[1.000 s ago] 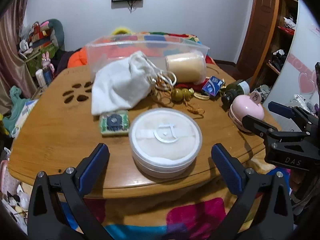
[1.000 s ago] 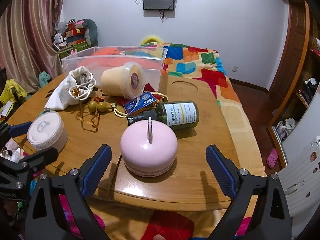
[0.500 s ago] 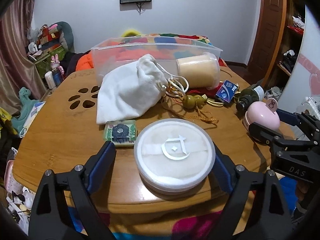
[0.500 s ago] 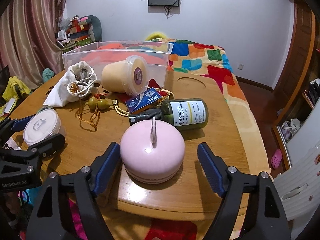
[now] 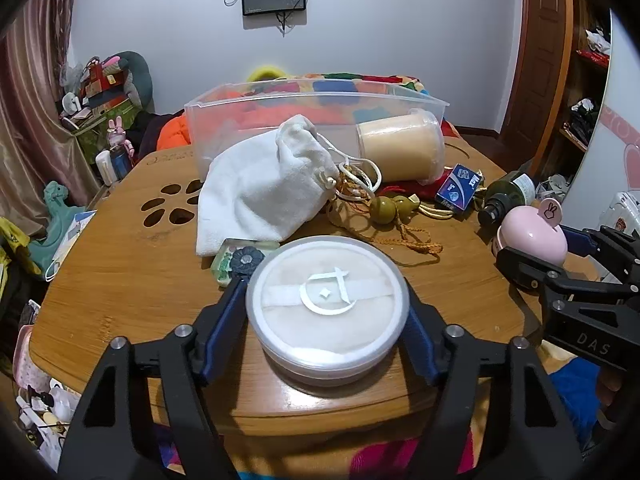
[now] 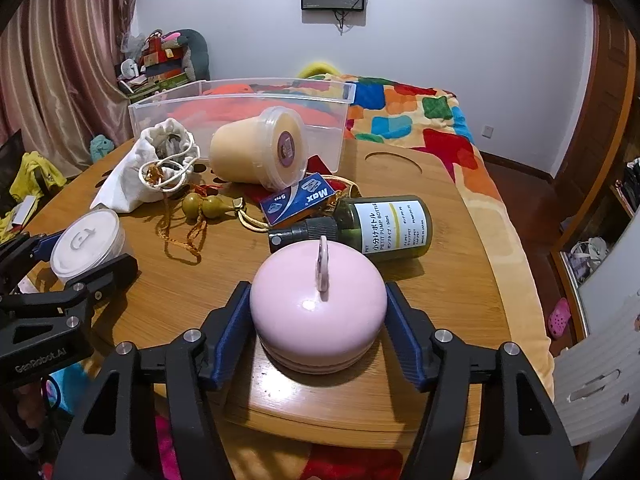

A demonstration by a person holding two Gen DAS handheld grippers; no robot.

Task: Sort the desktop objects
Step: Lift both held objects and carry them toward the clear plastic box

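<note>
A wooden table (image 5: 120,272) with rounded edges is standing in a cluttered bedroom, its near rim running just under both grippers. The left gripper (image 5: 326,320) is closing its jaws around a round white powder jar (image 5: 326,308) sitting close to that rim; the blue pads are lying right against its sides, though a firm pinch cannot be told. Just beyond the left pad a small green tile (image 5: 236,260) is lying, and beyond it a white drawstring pouch (image 5: 260,192). The right gripper (image 6: 318,320) is closing its jaws on a pink domed case (image 6: 318,308), pads flanking it at its sides. Directly ahead of those jaws a green bottle (image 6: 384,228) is lying on its side, its label reading "PETIT PUMP BOTTLE". Past it a blue box (image 6: 298,202) is showing "Max". Farther ahead a clear plastic bin (image 6: 240,96) is standing open by the table's far edge, with a tipped yellow tub (image 6: 256,148) before it. Bare wood is lying right of the right jaws.
</note>
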